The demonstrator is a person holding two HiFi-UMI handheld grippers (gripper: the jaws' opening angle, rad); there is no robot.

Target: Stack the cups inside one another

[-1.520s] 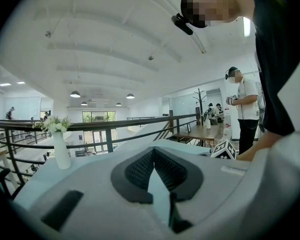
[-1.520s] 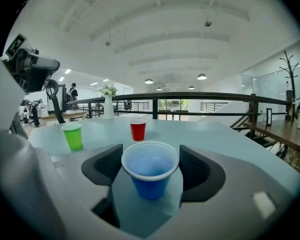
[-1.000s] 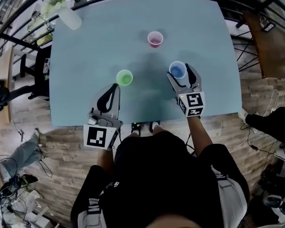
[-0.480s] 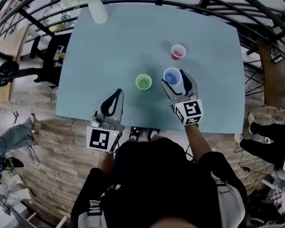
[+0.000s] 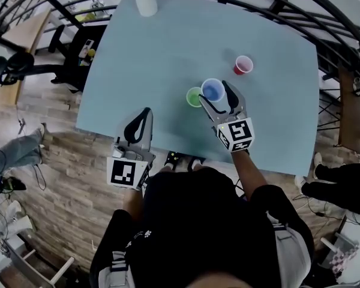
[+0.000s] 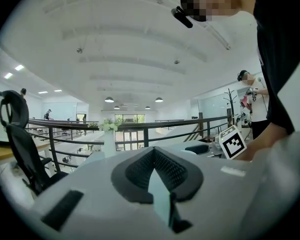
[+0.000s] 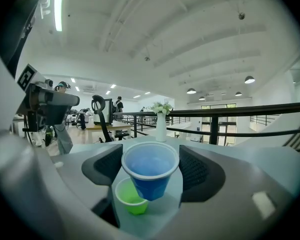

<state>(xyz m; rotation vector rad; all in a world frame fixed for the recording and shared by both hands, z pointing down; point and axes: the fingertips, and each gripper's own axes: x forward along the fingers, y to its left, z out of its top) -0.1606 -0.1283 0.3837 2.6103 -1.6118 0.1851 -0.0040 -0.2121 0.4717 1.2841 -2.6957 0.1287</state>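
Shifted since the earlier frame: blue cup, upright and grasped in the right hand-held gripper, now carried to just beside the green cup. Green cup stands mouth-up on the tabletop, down and left of the blue cup's base. Left hand-held gripper is clenched, empty and farther off.

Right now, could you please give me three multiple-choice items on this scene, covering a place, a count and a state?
1. In the head view, the green cup stands: A just left of the blue cup; B beside the vase; C inside the blue cup.
2. Cups in view: A two; B three; C four.
3. The right gripper is: A empty; B shut on the blue cup; C shut on the green cup.
Key: 1 A, their rims nearly overlap; 2 B, blue, green and a pink cup; 3 B, its jaws hold the blue cup lifted.
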